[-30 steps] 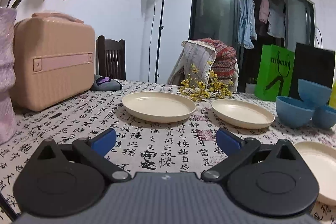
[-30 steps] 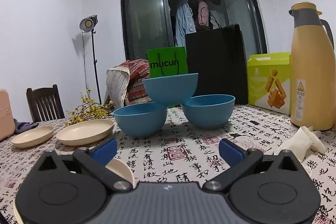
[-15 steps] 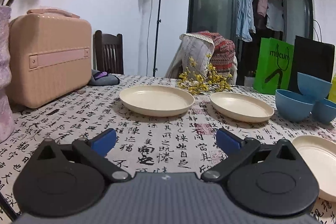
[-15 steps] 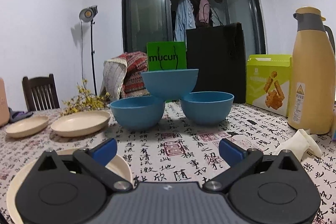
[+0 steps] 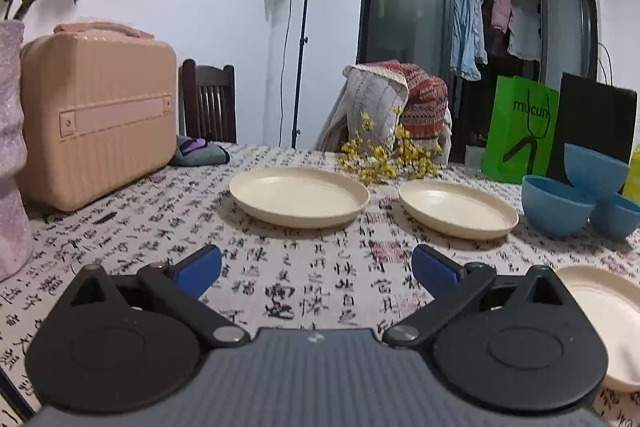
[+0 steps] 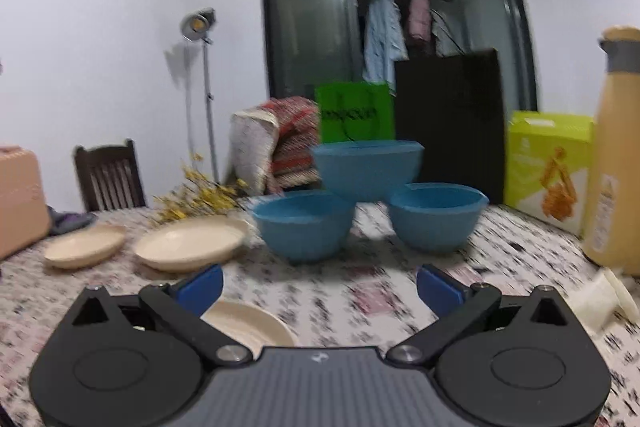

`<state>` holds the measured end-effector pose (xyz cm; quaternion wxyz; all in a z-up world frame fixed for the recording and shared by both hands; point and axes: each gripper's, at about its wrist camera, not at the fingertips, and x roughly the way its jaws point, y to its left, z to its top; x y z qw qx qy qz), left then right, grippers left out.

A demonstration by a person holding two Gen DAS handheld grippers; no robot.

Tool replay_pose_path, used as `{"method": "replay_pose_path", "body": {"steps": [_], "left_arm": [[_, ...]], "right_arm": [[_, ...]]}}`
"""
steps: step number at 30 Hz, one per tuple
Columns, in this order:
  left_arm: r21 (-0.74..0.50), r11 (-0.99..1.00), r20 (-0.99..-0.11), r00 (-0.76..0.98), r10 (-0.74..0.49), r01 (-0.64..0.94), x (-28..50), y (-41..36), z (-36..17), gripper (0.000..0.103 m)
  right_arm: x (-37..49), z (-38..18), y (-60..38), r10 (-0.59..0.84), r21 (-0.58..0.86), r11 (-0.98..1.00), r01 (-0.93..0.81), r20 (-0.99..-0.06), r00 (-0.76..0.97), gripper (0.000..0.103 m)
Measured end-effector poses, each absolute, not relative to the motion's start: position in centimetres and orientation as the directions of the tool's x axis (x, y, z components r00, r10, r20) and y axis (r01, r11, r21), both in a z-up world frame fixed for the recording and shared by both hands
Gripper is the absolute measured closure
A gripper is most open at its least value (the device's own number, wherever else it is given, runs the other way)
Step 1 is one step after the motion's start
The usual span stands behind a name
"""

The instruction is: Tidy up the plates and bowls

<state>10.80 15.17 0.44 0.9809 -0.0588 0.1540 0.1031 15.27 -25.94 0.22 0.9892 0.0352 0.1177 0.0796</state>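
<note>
On the worktop [image 5: 304, 267]: 3 cream plates [image 5: 299, 195], rims up, lying flat; 2 side by side, 1 nearer at right.
Blue bowls [image 6: 370, 169]: 3, upright; 1 perched on the rims of 2.
Left gripper [image 5: 316, 265]: level, low, spread wide, empty.
Right gripper [image 6: 319, 285]: level, facing bowls, spread wide, empty.

Count on tabletop: cream plates [image 5: 299, 196] ×3; blue bowls [image 6: 304, 227] ×3, one perched on two. Paper bags [image 5: 519, 131] ×2. Thermos [image 6: 616, 147] ×1, lower right.
</note>
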Motion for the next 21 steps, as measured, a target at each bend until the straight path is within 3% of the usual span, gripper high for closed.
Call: {"method": "replay_pose_path", "body": {"steps": [14,21], "left_arm": [[-0.111,0.977,-0.307,0.941,0.141,-0.182,11.4,16.4,5.3,0.0],[-0.111,0.973,-0.299,0.941,0.159,-0.2,12.9,18.0,7.2,0.0]], "right_arm": [[17.0,4.8,-18.6,0.303,0.067,0.953,-0.295,-0.22,0.927,0.0],[19.7,6.5,-14.6,0.363,0.12,0.932,-0.343,-0.305,0.88,0.0]]}}
